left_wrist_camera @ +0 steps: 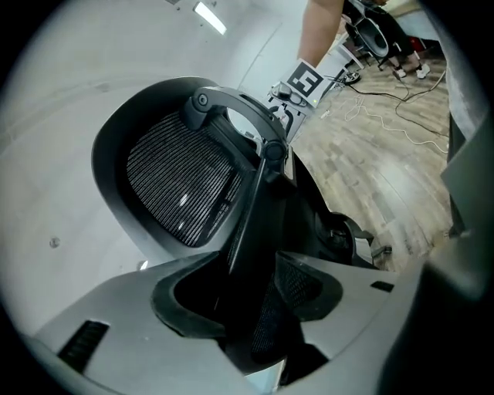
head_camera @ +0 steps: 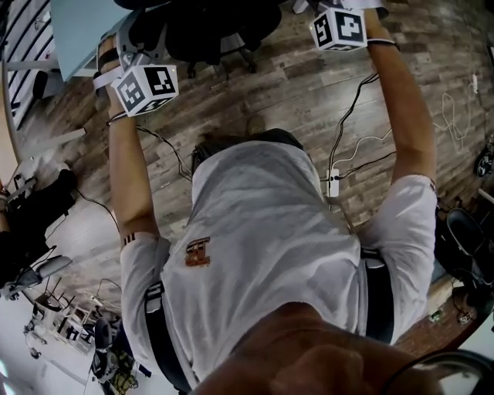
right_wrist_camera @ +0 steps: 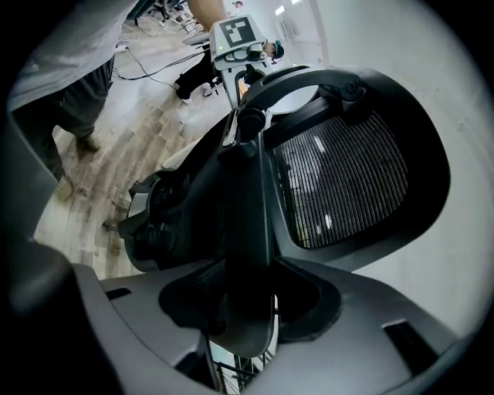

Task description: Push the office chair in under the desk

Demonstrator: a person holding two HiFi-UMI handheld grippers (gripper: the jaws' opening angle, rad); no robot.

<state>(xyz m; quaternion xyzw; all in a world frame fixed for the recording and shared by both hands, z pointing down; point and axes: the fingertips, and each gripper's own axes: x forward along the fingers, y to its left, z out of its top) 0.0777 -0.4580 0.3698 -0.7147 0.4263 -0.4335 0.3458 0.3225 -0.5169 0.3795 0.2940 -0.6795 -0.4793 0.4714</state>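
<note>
The black office chair point(head_camera: 208, 31) stands at the top of the head view, next to the pale blue desk point(head_camera: 77, 31). My left gripper point(head_camera: 131, 58) and right gripper point(head_camera: 340, 15) reach out to the two sides of its backrest. In the left gripper view the backrest's black edge point(left_wrist_camera: 251, 231) fills the gap of the left gripper point(left_wrist_camera: 247, 308), and the pads close on it. In the right gripper view the other edge point(right_wrist_camera: 243, 231) sits clamped in the right gripper point(right_wrist_camera: 239, 308). The mesh headrest point(left_wrist_camera: 174, 181) point(right_wrist_camera: 347, 170) rises above the backrest.
Cables point(head_camera: 355, 100) and a white power strip point(head_camera: 333, 185) lie on the wooden floor behind the chair. Black equipment point(head_camera: 31, 208) stands at the left and another dark seat point(head_camera: 467, 239) at the right. The person's feet are close behind the chair.
</note>
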